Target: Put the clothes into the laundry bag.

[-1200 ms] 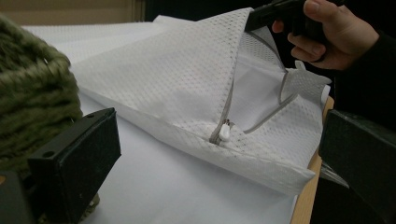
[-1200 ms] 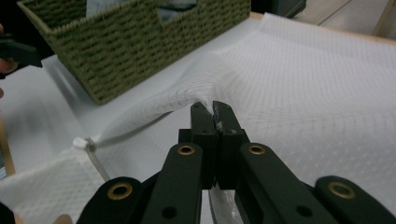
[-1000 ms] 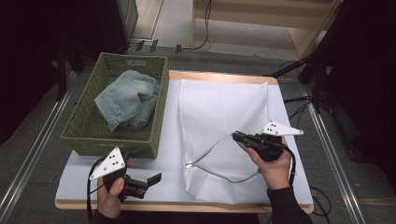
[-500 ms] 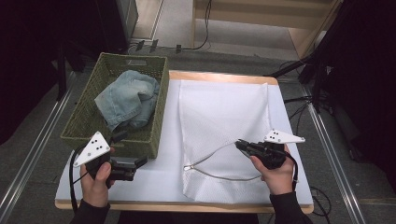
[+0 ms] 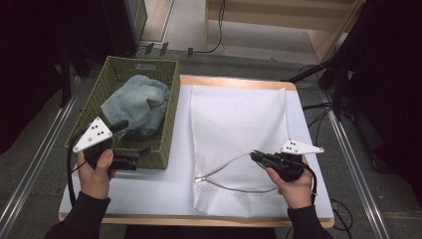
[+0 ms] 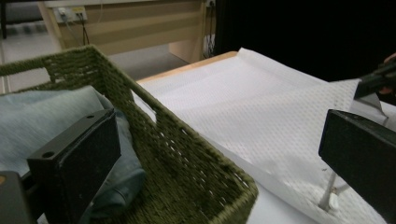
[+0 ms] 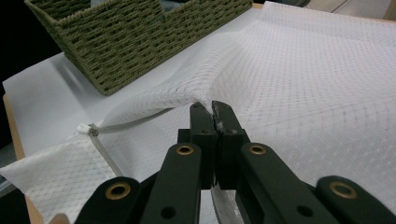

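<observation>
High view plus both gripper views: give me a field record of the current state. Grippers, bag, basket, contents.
right gripper: shut on mesh laundry bag, pinching the top layer at the zip edge and lifting it
left gripper: open, nothing between the jaws, at the near end of the basket
mesh laundry bag: white, flat on the table, mouth partly open
basket: green woven, left of the bag
denim garment: crumpled inside the basket
table: white cover, wooden edge
</observation>
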The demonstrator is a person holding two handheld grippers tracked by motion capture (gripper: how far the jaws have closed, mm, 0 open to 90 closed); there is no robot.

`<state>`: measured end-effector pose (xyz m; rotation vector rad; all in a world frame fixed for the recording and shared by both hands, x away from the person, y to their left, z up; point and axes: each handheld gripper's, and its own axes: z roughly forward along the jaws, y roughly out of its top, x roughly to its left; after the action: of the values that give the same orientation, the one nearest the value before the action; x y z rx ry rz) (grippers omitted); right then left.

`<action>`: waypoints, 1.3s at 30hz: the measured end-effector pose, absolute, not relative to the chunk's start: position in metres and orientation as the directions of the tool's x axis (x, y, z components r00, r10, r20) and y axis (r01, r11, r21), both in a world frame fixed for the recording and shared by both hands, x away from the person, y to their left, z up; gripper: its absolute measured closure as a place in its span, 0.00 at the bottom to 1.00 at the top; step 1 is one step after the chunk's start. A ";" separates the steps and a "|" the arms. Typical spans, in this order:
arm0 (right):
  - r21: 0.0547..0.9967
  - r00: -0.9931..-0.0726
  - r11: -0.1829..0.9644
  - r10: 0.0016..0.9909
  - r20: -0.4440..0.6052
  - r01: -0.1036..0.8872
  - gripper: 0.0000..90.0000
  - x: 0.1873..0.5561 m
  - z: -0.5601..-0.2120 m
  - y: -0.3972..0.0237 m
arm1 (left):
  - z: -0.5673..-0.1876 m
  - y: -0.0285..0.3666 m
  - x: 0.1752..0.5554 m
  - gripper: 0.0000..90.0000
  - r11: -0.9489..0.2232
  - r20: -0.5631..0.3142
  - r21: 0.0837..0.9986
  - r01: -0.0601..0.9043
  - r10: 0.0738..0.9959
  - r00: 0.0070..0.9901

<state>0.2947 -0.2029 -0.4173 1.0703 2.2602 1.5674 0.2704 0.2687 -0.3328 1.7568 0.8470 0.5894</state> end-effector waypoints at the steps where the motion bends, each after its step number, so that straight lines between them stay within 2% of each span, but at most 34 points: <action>1: 0.874 -0.721 0.182 0.652 0.236 0.451 1.00 0.295 -0.417 -0.203 | -0.329 0.271 0.274 0.00 -0.206 0.004 0.945 0.253 0.783 0.622; 7: 0.871 -0.721 0.185 0.651 0.237 0.454 1.00 0.296 -0.420 -0.203 | -0.317 0.280 0.299 0.00 -0.212 0.025 0.946 0.244 0.800 0.599; 12: 0.869 -0.725 0.203 0.652 0.224 0.452 1.00 0.295 -0.421 -0.200 | -0.321 0.289 0.330 0.00 -0.217 0.005 0.929 0.300 0.818 0.575; 16: 0.866 -0.724 0.206 0.652 0.226 0.456 1.00 0.295 -0.421 -0.199 | -0.326 0.300 0.358 0.00 -0.176 -0.077 0.905 0.388 0.828 0.555; 20: 0.865 -0.724 0.210 0.652 0.223 0.455 1.00 0.295 -0.422 -0.199 | -0.331 0.307 0.383 0.00 -0.189 -0.101 0.863 0.468 0.844 0.527; 21: 0.865 -0.723 0.209 0.653 0.223 0.456 1.00 0.295 -0.422 -0.199 | -0.333 0.309 0.392 0.00 -0.179 -0.132 0.846 0.502 0.842 0.523; 24: 0.864 -0.723 0.213 0.654 0.221 0.456 1.00 0.296 -0.424 -0.199 | -0.338 0.311 0.407 0.00 -0.166 -0.167 0.826 0.538 0.840 0.516; 27: 0.864 -0.724 0.216 0.655 0.218 0.455 1.00 0.295 -0.424 -0.199 | -0.347 0.315 0.424 0.00 -0.112 -0.239 0.808 0.578 0.835 0.496; 31: 0.864 -0.725 0.217 0.654 0.216 0.454 0.99 0.295 -0.424 -0.200 | -0.362 0.316 0.438 0.00 -0.109 -0.253 0.776 0.621 0.848 0.465; 35: 0.863 -0.722 0.212 0.656 0.222 0.458 0.99 0.295 -0.424 -0.202 | -0.379 0.313 0.449 0.00 -0.141 -0.224 0.726 0.673 0.877 0.425; 39: 0.862 -0.721 0.213 0.657 0.221 0.459 0.99 0.295 -0.425 -0.203 | -0.392 0.308 0.455 0.00 -0.182 -0.234 0.678 0.712 0.865 0.444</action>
<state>0.2951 -0.2032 -0.4251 1.0694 2.2894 1.5197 0.4554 0.3076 -0.3918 1.9494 1.3238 0.2606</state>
